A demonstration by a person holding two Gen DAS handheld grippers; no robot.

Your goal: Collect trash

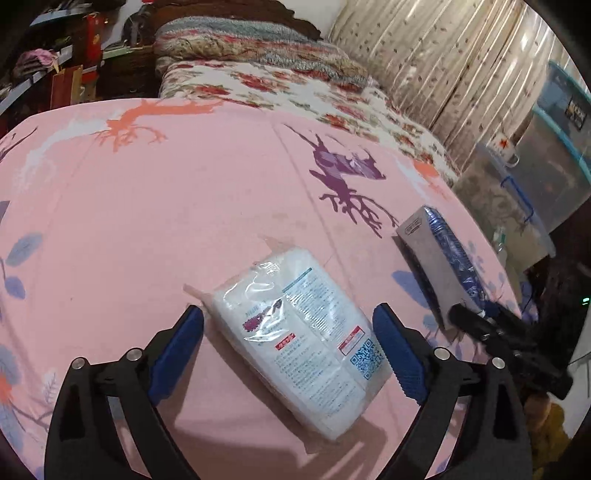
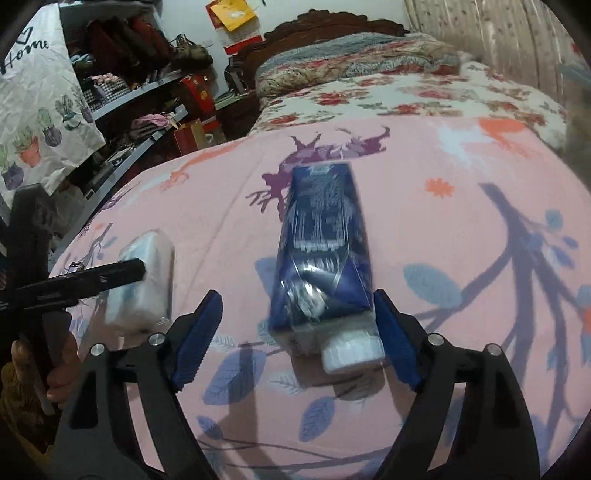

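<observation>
A white plastic-wrapped pack (image 1: pixel 306 339) with printed text and a QR code lies on the pink bedsheet (image 1: pixel 147 206), between the open fingers of my left gripper (image 1: pixel 291 354). A dark blue carton (image 2: pixel 325 243) with a white cap (image 2: pixel 352 352) lies on the sheet between the open fingers of my right gripper (image 2: pixel 299 339), close to the right finger. The carton also shows in the left wrist view (image 1: pixel 443 266), with the right gripper's tip at its near end. The white pack also shows in the right wrist view (image 2: pixel 144 284), behind the left gripper's finger (image 2: pixel 110 275).
A floral quilt and folded blankets (image 1: pixel 280 70) lie at the bed's far end, below a dark headboard (image 2: pixel 332 26). Cluttered shelves (image 2: pixel 140 85) stand to the left. Clear storage bins (image 1: pixel 546 177) and a curtain (image 1: pixel 443 66) are on the right.
</observation>
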